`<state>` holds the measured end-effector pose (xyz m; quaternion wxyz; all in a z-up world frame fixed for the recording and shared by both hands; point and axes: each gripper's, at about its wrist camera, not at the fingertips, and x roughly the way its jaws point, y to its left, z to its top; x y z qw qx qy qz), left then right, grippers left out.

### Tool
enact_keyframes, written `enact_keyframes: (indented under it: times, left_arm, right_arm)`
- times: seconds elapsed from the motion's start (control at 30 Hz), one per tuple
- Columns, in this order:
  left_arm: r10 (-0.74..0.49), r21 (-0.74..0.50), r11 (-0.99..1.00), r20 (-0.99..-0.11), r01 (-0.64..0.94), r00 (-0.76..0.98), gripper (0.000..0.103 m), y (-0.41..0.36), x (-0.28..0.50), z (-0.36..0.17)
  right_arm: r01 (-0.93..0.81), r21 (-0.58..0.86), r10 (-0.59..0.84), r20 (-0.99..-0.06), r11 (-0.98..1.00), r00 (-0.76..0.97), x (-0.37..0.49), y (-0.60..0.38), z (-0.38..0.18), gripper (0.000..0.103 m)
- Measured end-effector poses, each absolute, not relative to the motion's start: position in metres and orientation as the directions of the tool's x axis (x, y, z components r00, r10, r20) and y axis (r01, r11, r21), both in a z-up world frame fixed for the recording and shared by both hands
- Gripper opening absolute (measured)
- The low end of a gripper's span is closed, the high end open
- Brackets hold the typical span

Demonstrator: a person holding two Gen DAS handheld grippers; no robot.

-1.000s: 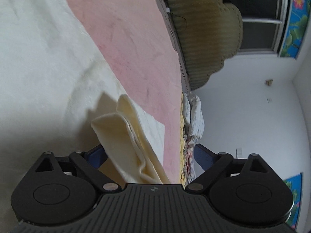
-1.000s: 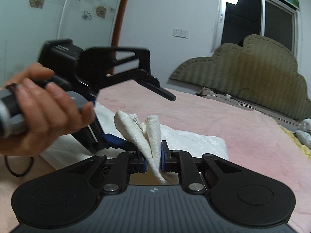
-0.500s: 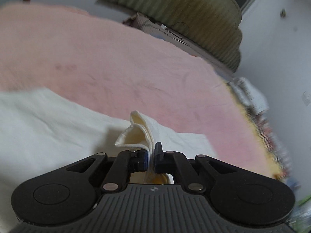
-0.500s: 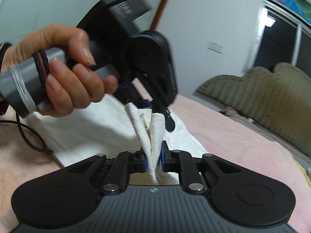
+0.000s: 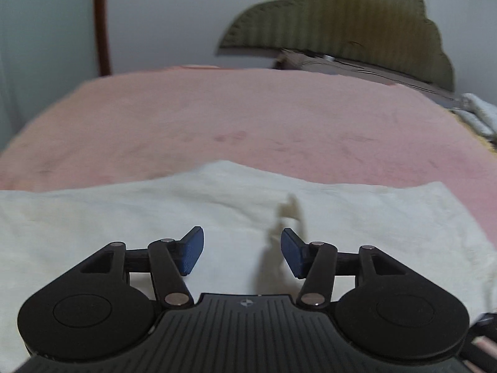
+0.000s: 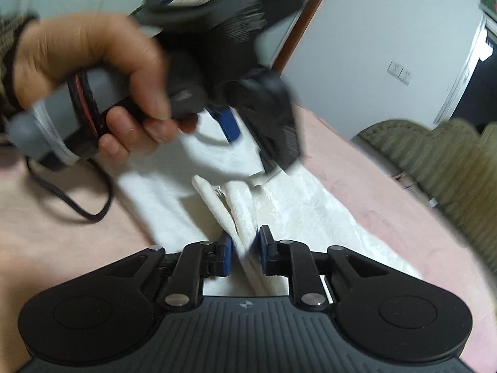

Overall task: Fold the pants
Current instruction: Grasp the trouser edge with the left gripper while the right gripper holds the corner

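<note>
While its blue pads (image 5: pixel 193 253) are standing wide apart with nothing between them, the left gripper (image 5: pixel 242 253) is hovering released just above the pants (image 5: pixel 124 217), which are lying flat across the near part of the bed (image 5: pixel 248 118). Its shadow is falling on the white cloth just ahead of the right pad. Beyond the pants, the pink cover is running to the far edge of the bed, where an olive headboard (image 5: pixel 341 28) is standing against the wall.

On the other side, the right gripper (image 6: pixel 243 253) is sitting nearly closed, pinching an upright fold of the pants (image 6: pixel 310 205) between its pads. Just past that fold, a hand (image 6: pixel 93 71) is gripping the left gripper's handle, blurred, over the cloth. A black cable (image 6: pixel 84 208) is trailing on the bed toward its left edge.
</note>
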<state>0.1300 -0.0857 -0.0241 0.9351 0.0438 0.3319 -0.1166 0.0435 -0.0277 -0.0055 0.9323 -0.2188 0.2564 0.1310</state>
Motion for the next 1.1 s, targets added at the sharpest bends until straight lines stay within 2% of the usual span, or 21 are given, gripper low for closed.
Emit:
enact_keyframes:
  times: [0.07,0.17,0.23,0.37,0.47,0.6,0.67,0.8,1.03,1.1]
  left_arm:
    - [-0.158,0.007,0.978,-0.638,0.211,0.754,0.059,-0.071,0.125,-0.023]
    - [-0.176,-0.061,0.982,-0.652,0.18,0.738,0.061,-0.054,0.113,-0.025]
    - [-0.18,-0.072,0.982,-0.66,0.177,0.729,0.062,-0.052,0.108,-0.031]
    - [-0.129,-0.014,0.988,-0.634,0.155,0.763,0.062,-0.058,0.102,-0.033]
    - [-0.227,-0.109,0.972,-0.64,0.207,0.734,0.062,-0.056,0.103,-0.028]
    - [-0.412,-0.346,0.909,-0.667,0.231,0.621,0.07,-0.049,0.118,-0.031]
    - [-0.425,-0.394,0.899,-0.681,0.191,0.596,0.074,-0.048,0.127,-0.032]
    - [-0.449,-0.45,0.881,-0.697,0.146,0.559,0.074,-0.046,0.133,-0.029]
    - [-0.616,-0.692,0.72,-0.603,0.054,0.507,0.076,-0.022,0.139,-0.046]
    - [-0.647,-0.735,0.677,-0.573,0.033,0.504,0.08,-0.021,0.142,-0.05]
  right_arm:
    - [-0.365,-0.227,0.197,-0.538,0.903,0.82,0.04,-0.046,0.008,0.017]
    - [-0.333,-0.036,0.266,-0.523,0.942,0.81,0.039,-0.072,0.02,0.017]
    - [-0.327,0.028,0.291,-0.531,0.944,0.796,0.049,-0.08,0.017,0.026]
    - [-0.352,-0.176,0.204,-0.554,0.919,0.808,0.063,-0.046,-0.009,0.028]
    - [-0.342,-0.268,0.158,-0.531,0.901,0.833,0.061,-0.029,-0.011,0.028]
    - [-0.343,-0.284,0.155,-0.523,0.895,0.838,0.063,-0.03,-0.013,0.027]
    - [-0.343,-0.293,0.152,-0.521,0.892,0.84,0.063,-0.026,-0.015,0.027]
    - [-0.338,-0.299,0.148,-0.512,0.892,0.846,0.061,-0.026,-0.013,0.027]
    - [-0.334,-0.317,0.138,-0.509,0.888,0.85,0.043,-0.013,-0.02,0.027]
    - [-0.334,-0.319,0.137,-0.51,0.887,0.849,0.042,-0.012,-0.02,0.027]
